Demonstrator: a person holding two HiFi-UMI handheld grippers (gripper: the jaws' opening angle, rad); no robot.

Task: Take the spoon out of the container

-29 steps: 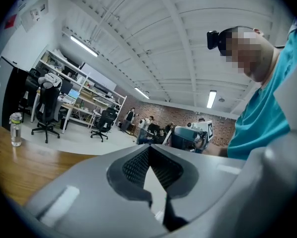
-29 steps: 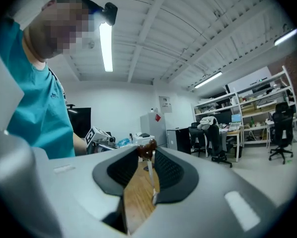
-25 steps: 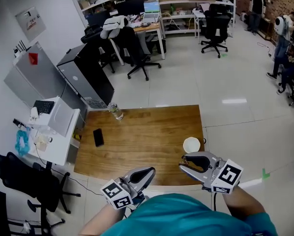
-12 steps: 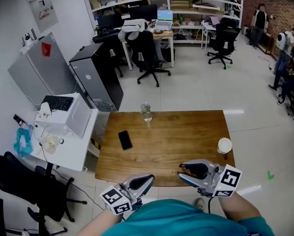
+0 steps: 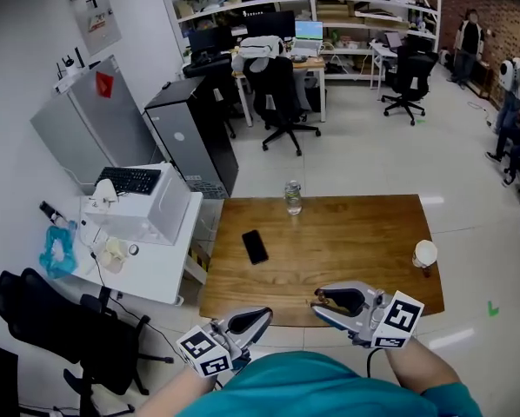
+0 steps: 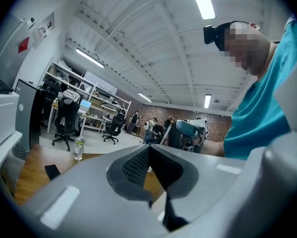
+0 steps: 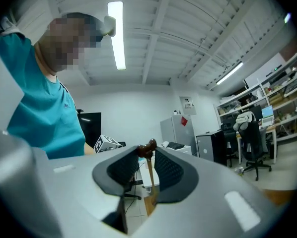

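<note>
One spoon [image 7: 147, 148] farther from one cup [image 5: 424, 253]

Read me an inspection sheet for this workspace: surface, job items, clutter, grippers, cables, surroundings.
Surface: wooden table, few things on it.
Job's things: white cup near the table's right edge; spoon out of it, in the right gripper.
Clutter: black phone; water bottle at the far edge.
Grippers: right gripper jaws shut on the spoon; left gripper jaws together, empty.
Cables: nothing seen on the table.
Surroundings: white desk with keyboard at left; office chair and shelves beyond.
</note>
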